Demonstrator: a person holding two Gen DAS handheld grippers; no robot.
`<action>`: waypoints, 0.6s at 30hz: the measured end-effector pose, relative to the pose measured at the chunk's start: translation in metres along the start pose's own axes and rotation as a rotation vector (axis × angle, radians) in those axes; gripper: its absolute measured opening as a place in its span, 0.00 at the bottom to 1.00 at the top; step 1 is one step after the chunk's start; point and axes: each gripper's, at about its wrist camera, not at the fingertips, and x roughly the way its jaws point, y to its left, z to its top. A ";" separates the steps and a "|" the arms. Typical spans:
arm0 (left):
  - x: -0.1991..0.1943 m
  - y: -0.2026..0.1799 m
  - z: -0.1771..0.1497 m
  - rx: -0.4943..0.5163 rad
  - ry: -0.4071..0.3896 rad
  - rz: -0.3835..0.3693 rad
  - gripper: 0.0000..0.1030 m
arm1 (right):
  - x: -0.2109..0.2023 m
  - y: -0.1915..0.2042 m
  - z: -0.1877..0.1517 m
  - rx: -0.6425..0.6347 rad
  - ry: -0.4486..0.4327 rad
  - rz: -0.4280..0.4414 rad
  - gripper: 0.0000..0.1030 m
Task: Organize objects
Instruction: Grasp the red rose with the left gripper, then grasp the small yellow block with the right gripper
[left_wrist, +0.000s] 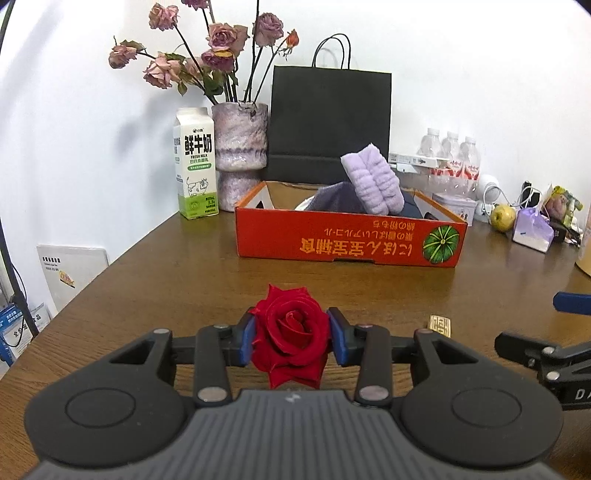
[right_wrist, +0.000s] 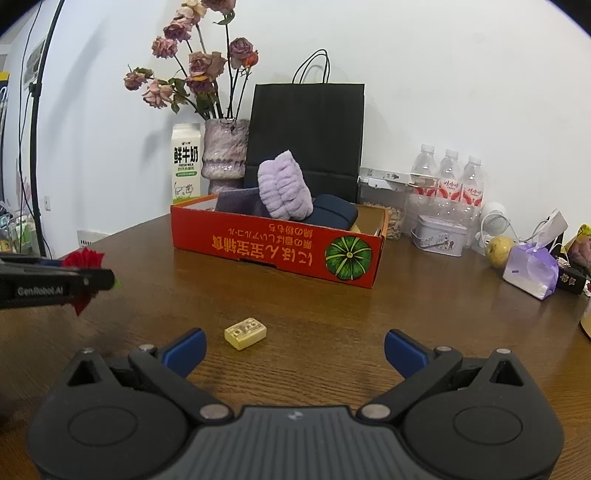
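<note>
Brown wood-grain table (left_wrist: 184, 258) against a white wall, inspected from both of my wrist views. My left gripper (left_wrist: 291, 338) is clamped on the red rose (left_wrist: 290, 332), blue pads pressing the bloom from either side; whether the flower rests on the wood or hangs just clear of it I cannot tell. My right gripper (right_wrist: 295, 350) stands wide with nothing between its fingers, low over the table.

Risks noted: the petals are soft, so the pads may crush or shed them, and the bloom could slip out if I tilt it. In my judgement the rose belongs in the orange box (left_wrist: 347, 240), which lies ahead, well apart.

Surroundings: a small yellow block (right_wrist: 245, 333) lies on the table just ahead of my right fingers. The box already holds a lavender towel roll (left_wrist: 373, 182) and dark folded items, leaving free space mainly at its left end. Behind stand a milk carton (left_wrist: 195, 162), a vase of dried roses (left_wrist: 240, 147) and a black paper bag (left_wrist: 330, 122). Nothing blocks the path to the box.
</note>
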 end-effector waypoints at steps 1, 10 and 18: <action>-0.001 0.000 0.000 -0.001 -0.002 0.000 0.39 | 0.001 0.000 0.000 -0.003 0.007 0.000 1.00; -0.004 0.004 0.000 -0.024 -0.018 0.008 0.39 | 0.025 -0.001 0.001 0.028 0.141 0.048 1.00; -0.004 0.008 0.000 -0.037 -0.017 0.012 0.39 | 0.052 0.005 0.002 0.048 0.258 0.089 1.00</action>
